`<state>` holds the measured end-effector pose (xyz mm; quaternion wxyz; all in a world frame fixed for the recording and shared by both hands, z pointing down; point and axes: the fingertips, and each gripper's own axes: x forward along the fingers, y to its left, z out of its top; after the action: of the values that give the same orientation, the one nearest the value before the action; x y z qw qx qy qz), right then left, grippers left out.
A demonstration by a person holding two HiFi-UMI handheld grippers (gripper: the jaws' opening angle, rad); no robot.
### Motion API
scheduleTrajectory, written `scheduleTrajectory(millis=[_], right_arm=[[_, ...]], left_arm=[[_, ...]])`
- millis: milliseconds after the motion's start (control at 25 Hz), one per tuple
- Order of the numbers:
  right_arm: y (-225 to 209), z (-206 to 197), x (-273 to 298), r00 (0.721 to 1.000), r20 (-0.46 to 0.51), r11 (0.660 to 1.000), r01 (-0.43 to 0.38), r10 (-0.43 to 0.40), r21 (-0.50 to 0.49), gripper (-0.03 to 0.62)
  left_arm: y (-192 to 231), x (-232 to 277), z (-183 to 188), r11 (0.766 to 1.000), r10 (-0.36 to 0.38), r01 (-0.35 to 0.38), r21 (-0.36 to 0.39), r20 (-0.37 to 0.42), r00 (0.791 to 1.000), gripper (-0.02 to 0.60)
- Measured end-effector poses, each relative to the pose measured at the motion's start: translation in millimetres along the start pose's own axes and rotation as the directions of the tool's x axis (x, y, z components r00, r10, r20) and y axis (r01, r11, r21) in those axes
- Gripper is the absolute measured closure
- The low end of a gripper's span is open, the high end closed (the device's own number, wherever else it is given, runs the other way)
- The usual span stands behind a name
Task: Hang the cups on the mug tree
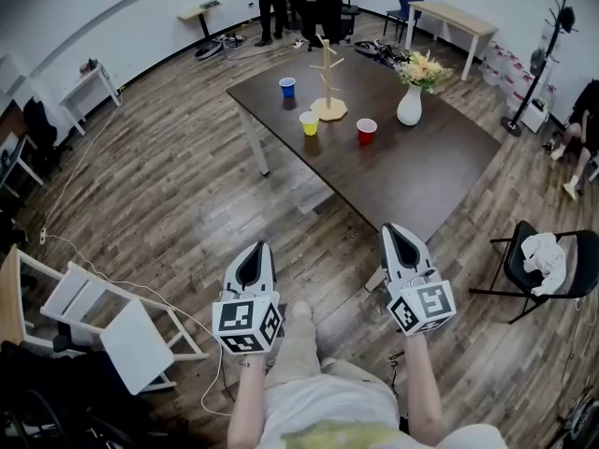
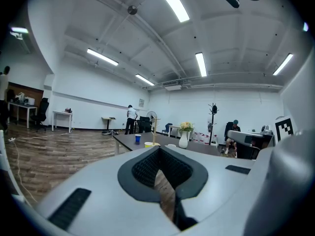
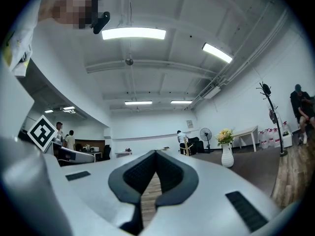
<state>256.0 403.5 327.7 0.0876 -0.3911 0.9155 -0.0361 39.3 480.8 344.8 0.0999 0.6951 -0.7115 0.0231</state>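
Note:
A wooden mug tree point(image 1: 328, 78) stands bare on the far part of the dark table point(image 1: 412, 171). Around its base stand a blue cup point(image 1: 287, 87), a yellow cup point(image 1: 309, 123) and a red cup point(image 1: 366, 131). Both grippers hang well short of the table, close to the person's body. My left gripper point(image 1: 257, 247) and my right gripper point(image 1: 394, 228) point toward the table, each shut with nothing between its jaws. The left gripper view looks over its closed tips point(image 2: 158, 149) to the blue cup point(image 2: 138, 138) and the tree point(image 2: 153, 132) far ahead.
A white vase with flowers point(image 1: 410, 101) stands on the table right of the cups. A black chair with a white cloth point(image 1: 543, 260) is at the right, and a tipped white chair point(image 1: 122, 330) at the lower left. A person point(image 1: 272, 3) stands at the back.

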Motion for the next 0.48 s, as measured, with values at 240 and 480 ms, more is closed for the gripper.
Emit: scheduleTrajectory(millis=[240, 480], right_arm=[[-13, -24, 47, 0.999, -0.029, 0.999, 0.015, -0.014, 0.039, 0.574], [-31, -38, 115, 0.997, -0.058, 0.998, 0.055, -0.053, 0.024, 0.574]], left_arm=[[17, 58, 2, 0.999, -0.036, 0.036, -0.007, -0.015, 0.999, 0.566], [43, 128, 15, 0.996, -0.088, 0.087, -0.004, -0.035, 0.996, 0.566]])
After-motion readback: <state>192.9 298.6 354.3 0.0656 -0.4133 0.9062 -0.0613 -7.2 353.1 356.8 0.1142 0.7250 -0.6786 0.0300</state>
